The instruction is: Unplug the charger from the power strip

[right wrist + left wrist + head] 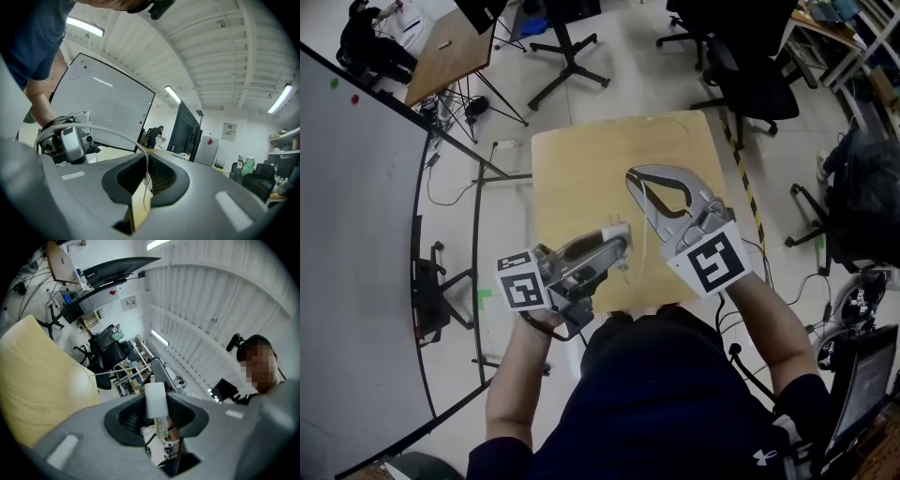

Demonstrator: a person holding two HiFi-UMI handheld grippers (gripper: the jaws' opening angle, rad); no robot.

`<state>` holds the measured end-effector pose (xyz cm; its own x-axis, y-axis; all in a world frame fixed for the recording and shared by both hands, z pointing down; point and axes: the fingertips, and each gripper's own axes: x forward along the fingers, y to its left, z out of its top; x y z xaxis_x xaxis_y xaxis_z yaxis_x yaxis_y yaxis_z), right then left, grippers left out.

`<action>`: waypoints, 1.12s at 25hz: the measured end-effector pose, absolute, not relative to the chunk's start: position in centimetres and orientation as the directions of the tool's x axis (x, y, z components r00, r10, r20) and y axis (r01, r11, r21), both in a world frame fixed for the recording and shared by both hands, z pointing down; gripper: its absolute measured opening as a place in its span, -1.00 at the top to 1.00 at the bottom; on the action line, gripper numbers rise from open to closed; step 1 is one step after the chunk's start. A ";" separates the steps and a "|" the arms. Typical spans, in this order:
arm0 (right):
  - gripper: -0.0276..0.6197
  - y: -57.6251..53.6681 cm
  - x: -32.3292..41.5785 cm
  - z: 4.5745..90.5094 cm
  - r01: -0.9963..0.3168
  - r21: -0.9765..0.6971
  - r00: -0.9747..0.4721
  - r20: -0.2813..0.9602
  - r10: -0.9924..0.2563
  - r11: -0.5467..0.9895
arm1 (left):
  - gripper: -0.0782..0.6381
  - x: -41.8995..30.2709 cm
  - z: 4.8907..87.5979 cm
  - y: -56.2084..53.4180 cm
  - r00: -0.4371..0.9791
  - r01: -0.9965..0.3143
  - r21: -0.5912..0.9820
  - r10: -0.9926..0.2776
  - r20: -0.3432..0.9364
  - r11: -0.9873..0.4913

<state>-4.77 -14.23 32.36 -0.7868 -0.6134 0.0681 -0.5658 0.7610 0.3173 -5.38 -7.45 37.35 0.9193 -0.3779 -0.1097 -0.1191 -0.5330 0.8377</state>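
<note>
I hold both grippers in the air over a light wooden table [581,169]. My left gripper [623,240] points to the right and is shut on a small white charger block [618,231]. In the left gripper view the charger [155,398] stands upright between the dark pads of the left gripper [156,409], with a clear plug end below it. My right gripper [634,175] is shut on a thin white cable [108,131]. The cable arcs from the right gripper's closed jaws [146,176] over to the left gripper [70,136]. No power strip is in view.
Black office chairs [750,75] stand beyond the table on the right, and another chair base [567,52] stands behind it. A large whiteboard [356,244] fills the left side. A second wooden table [450,52] and a person [366,37] are far back left. Cables lie on the floor.
</note>
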 end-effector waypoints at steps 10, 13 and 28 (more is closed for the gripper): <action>0.86 -15.5 2.0 39.1 -0.676 -0.275 -0.730 0.119 -0.673 0.684 | 0.40 -8.3 39.9 -8.7 0.836 -0.293 0.830 -0.549 -0.019 -0.475; 0.87 -13.0 2.0 50.2 -0.646 -0.100 -0.727 0.381 -0.571 0.756 | 0.40 -9.5 43.6 -9.1 0.782 -0.430 0.801 -0.616 0.099 -0.417; 0.05 -10.1 5.4 37.9 -0.163 -0.634 -0.918 -0.182 -0.351 0.756 | 0.41 -9.8 33.7 -10.2 0.784 -0.311 0.699 -0.589 -0.195 -0.645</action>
<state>5.35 -10.15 37.93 -0.9185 -0.3510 -0.1823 -0.1630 0.7560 -0.6339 -9.82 -10.19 33.71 0.7840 -0.5892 -0.1953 -0.3105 -0.6447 0.6985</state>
